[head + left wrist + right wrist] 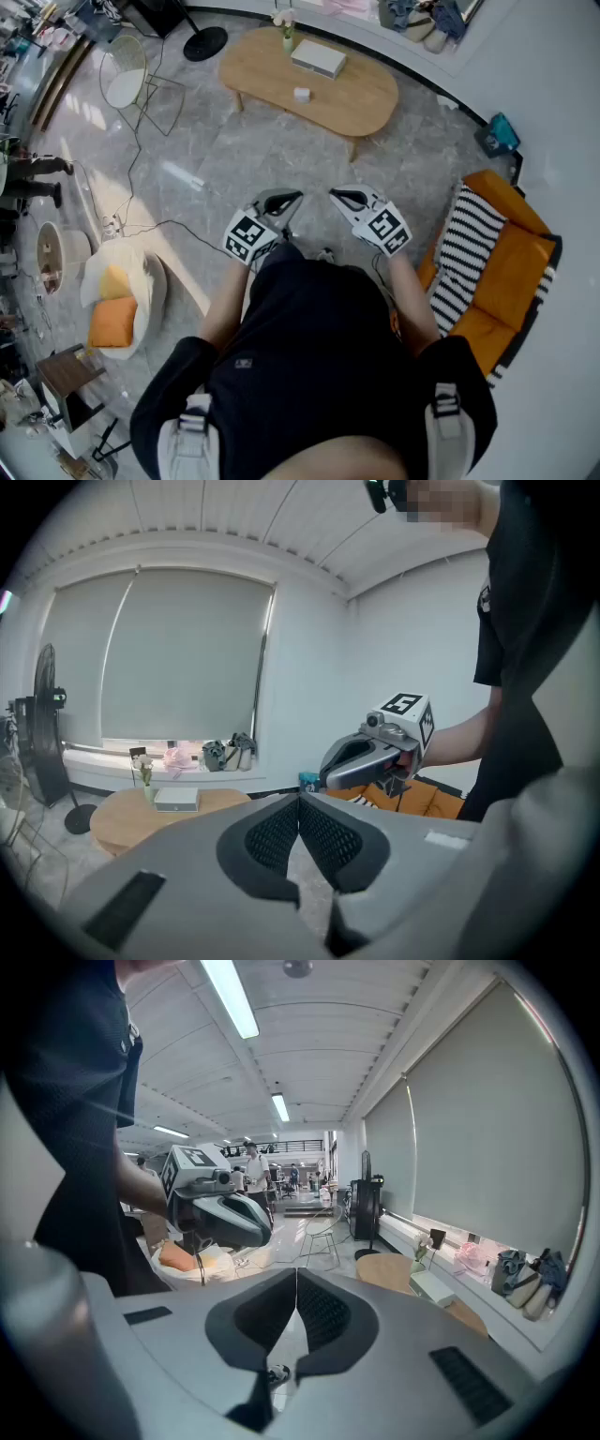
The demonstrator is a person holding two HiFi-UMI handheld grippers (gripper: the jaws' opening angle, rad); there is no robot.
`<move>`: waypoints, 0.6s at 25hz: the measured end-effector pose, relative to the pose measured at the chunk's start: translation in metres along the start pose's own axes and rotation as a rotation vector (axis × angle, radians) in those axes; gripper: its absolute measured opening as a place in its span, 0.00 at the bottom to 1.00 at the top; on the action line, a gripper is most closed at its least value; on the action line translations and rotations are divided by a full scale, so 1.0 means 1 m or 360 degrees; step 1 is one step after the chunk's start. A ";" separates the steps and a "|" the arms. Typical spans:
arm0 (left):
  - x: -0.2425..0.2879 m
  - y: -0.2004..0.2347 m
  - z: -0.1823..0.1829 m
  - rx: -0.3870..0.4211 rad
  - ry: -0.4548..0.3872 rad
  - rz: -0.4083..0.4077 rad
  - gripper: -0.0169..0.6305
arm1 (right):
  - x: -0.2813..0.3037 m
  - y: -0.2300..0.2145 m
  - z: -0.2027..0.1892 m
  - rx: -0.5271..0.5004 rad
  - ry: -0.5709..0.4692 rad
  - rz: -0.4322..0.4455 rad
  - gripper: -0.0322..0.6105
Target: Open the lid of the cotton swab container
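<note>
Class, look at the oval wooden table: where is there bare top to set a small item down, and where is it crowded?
Bare: the right end of the wooden table, past the flat white box, and the left end, left of the small white cube. Crowded: the middle and far edge, where box, cube and flower vase cluster.

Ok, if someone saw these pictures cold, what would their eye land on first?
Probably the two tools held out side by side mid-frame in the head view: the left hand-held gripper and the right hand-held gripper, both shut on nothing. Then the orange armchair with its striped cushion at the right, and the oval wooden table farther ahead at the top.
</note>
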State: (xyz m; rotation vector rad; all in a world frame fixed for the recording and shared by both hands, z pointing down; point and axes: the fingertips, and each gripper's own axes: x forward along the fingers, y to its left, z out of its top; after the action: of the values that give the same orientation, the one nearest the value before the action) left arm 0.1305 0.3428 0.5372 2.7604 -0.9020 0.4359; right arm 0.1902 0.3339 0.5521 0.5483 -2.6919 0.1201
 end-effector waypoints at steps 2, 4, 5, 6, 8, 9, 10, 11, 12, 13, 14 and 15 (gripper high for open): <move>-0.007 0.001 -0.003 -0.0016 0.0000 0.0013 0.03 | 0.001 0.004 0.002 -0.0002 0.0008 0.0003 0.05; -0.014 0.003 -0.005 -0.0030 0.0002 0.0022 0.03 | 0.003 0.006 0.003 -0.0004 0.0018 0.0003 0.05; -0.018 0.005 -0.007 -0.0034 0.0004 0.0024 0.03 | 0.005 0.008 0.004 -0.0005 0.0024 0.0002 0.05; -0.021 0.006 -0.008 -0.0039 0.0006 0.0024 0.03 | 0.007 0.010 0.004 -0.0007 0.0028 0.0000 0.05; -0.025 0.009 -0.011 -0.0048 0.0006 0.0024 0.03 | 0.010 0.011 0.006 -0.0009 0.0033 -0.0005 0.05; -0.026 0.012 -0.012 -0.0054 0.0004 0.0023 0.03 | 0.012 0.011 0.006 -0.0008 0.0035 -0.0008 0.05; -0.027 0.016 -0.013 -0.0059 0.0002 0.0022 0.03 | 0.015 0.010 0.006 -0.0005 0.0038 -0.0012 0.05; -0.027 0.019 -0.013 -0.0064 0.0000 0.0019 0.03 | 0.017 0.009 0.006 0.0005 0.0043 -0.0018 0.05; -0.027 0.023 -0.014 -0.0067 -0.0002 0.0014 0.03 | 0.020 0.008 0.006 0.0023 0.0049 -0.0028 0.05; -0.026 0.027 -0.014 -0.0068 -0.0003 0.0007 0.03 | 0.022 0.007 0.005 0.0044 0.0057 -0.0040 0.05; -0.025 0.031 -0.014 -0.0068 -0.0004 -0.0001 0.03 | 0.025 0.005 0.004 0.0058 0.0065 -0.0048 0.05; -0.025 0.036 -0.013 -0.0066 -0.0005 -0.0010 0.03 | 0.027 0.003 0.005 0.0058 0.0070 -0.0051 0.05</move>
State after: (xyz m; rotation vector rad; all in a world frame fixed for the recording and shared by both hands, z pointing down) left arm 0.0871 0.3316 0.5446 2.7261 -0.8930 0.4073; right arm 0.1638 0.3263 0.5580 0.5930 -2.6416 0.1707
